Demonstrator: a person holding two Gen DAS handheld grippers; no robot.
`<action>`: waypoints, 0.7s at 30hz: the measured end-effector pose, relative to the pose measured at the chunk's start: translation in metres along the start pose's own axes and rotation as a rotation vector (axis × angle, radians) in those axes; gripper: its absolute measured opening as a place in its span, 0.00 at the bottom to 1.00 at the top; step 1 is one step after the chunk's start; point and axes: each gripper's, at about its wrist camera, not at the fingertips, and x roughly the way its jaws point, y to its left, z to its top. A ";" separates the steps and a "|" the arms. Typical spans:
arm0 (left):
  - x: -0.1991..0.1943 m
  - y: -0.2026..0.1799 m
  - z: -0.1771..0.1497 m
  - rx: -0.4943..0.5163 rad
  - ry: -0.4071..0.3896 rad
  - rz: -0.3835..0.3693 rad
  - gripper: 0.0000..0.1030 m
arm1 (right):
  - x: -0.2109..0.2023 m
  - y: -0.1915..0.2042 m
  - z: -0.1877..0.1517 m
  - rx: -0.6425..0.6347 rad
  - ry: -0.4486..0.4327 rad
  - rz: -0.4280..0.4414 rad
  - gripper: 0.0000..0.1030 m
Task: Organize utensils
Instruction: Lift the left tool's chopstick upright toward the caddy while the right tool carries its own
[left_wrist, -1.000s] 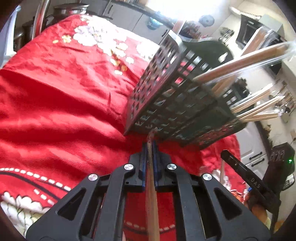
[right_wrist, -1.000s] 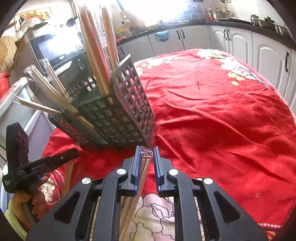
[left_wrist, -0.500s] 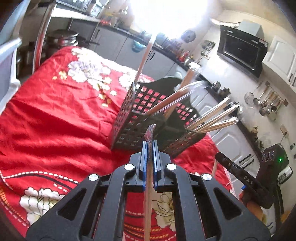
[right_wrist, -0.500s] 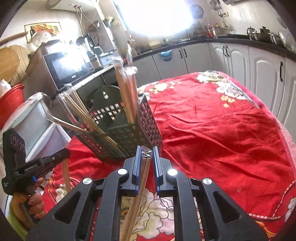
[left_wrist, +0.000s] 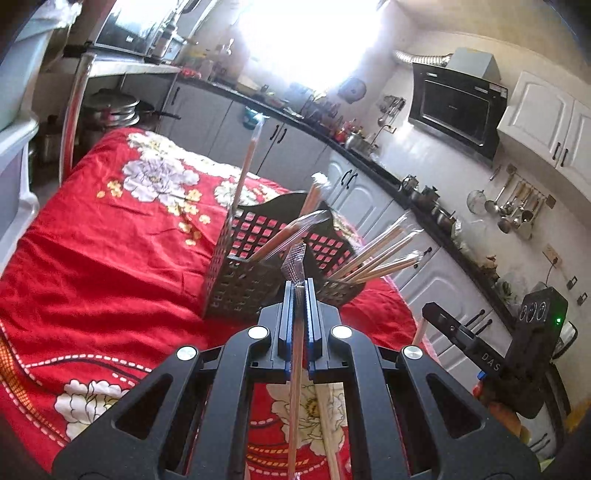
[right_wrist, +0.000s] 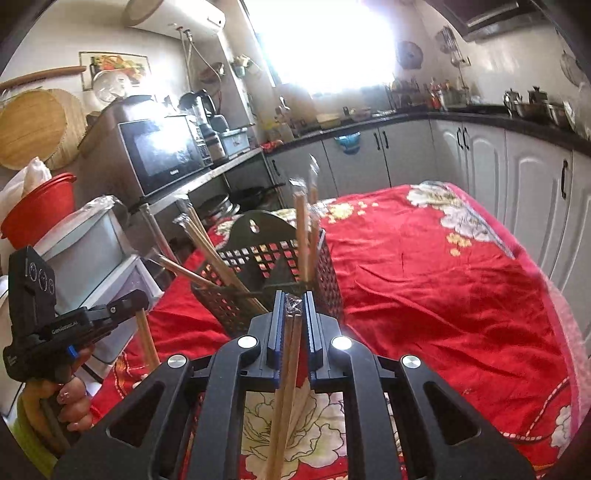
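A black perforated basket (left_wrist: 240, 273) stands on the red floral cloth (left_wrist: 92, 258) and holds several wrapped wooden chopstick pairs (left_wrist: 376, 254); it also shows in the right wrist view (right_wrist: 325, 273). My left gripper (left_wrist: 298, 295) is shut on a wrapped chopstick pair (left_wrist: 294, 369) and is raised just short of the basket. My right gripper (right_wrist: 292, 306) is shut on another wrapped chopstick pair (right_wrist: 286, 376), also raised in front of the basket. Each gripper shows in the other's view, right (left_wrist: 517, 350) and left (right_wrist: 40, 317).
White kitchen cabinets (right_wrist: 517, 192) and a dark counter line the room beyond the table. A microwave (right_wrist: 159, 151) and a red bucket (right_wrist: 37, 206) stand on the left. A steel pole (left_wrist: 74, 110) and pots stand past the table's far left edge.
Both grippers have lifted up and back from the basket's base, still holding their chopsticks. The basket now shows from above, upright.
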 end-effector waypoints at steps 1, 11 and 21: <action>-0.002 -0.003 0.002 0.009 -0.007 -0.003 0.02 | -0.003 0.002 0.002 -0.007 -0.009 0.003 0.09; -0.010 -0.030 0.018 0.080 -0.047 -0.040 0.02 | -0.021 0.016 0.019 -0.059 -0.078 0.008 0.09; -0.006 -0.061 0.046 0.158 -0.098 -0.059 0.02 | -0.029 0.027 0.041 -0.091 -0.124 0.047 0.08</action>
